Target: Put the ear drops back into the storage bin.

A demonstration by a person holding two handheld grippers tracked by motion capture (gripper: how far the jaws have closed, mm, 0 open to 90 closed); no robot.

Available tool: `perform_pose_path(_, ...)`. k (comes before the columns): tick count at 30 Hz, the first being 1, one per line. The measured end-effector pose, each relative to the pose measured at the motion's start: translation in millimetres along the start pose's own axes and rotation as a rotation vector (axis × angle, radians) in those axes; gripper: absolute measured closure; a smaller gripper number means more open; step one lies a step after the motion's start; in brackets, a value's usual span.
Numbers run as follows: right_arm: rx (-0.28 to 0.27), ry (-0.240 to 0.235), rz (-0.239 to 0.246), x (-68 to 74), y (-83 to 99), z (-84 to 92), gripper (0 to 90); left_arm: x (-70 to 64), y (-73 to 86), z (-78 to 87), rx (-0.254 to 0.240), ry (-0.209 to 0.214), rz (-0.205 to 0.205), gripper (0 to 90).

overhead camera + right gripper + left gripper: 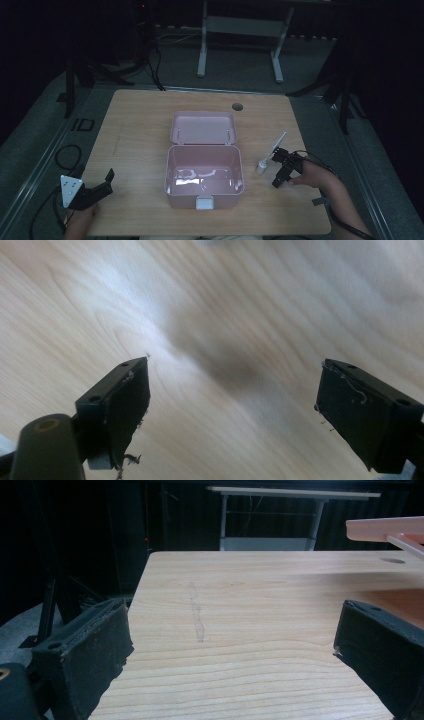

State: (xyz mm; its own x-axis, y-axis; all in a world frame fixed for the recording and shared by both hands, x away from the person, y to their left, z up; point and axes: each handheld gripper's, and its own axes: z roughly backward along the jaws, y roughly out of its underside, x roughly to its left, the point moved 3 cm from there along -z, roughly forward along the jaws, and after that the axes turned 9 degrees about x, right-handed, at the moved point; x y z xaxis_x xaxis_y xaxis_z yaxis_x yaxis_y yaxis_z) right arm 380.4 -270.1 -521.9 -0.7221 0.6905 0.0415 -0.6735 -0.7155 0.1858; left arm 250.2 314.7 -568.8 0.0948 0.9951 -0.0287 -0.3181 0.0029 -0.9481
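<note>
The wooden worktop (pixel 140 125) spreads under me, pale grain running across it, with a round hole (pixel 237 106) near its far edge. At its middle sits a pink box (pixel 204 177), open and empty, its lid (pixel 203 128) thrown back flat toward the far side and a pale latch (pixel 204 203) on its near wall. My left gripper (pixel 95 190) rests near the worktop's near left corner, well apart from the box, its grey three-cornered plate (pixel 70 189) on top; in the left gripper view its jaws stand wide with only bare wood and a faint pencil-like mark (pixel 196 614) between them. My right gripper (pixel 284 167) hovers to the right of the box, held in my right hand (pixel 312 175); in the right gripper view its jaws are wide apart over blurred wood grain, holding nothing. Just beside it, on the box side, stands a small white bottle (pixel 261 166), and a thin white stick (pixel 278 145) slants up from there; whether stick and bottle touch I cannot tell
</note>
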Motion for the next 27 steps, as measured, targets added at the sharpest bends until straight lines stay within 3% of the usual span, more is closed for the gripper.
perform_pose_path(8, -0.010, -0.028, -0.001, 1.2, -26.2, 5.6, 17.4, -0.2, 0.0, 0.0, -0.001, 0.003, -0.003, 1.9)
perform_pose_path(19, -0.013, -0.029, 0.028, 6.6, -53.0, 11.2, 23.4, 0.3, 0.0, 0.1, -0.001, 0.006, 0.000, 2.0)
perform_pose_path(27, 0.021, -0.040, 0.041, 7.6, -65.4, 5.3, 34.9, 0.2, 0.0, 0.1, -0.001, 0.007, -0.001, 1.9)
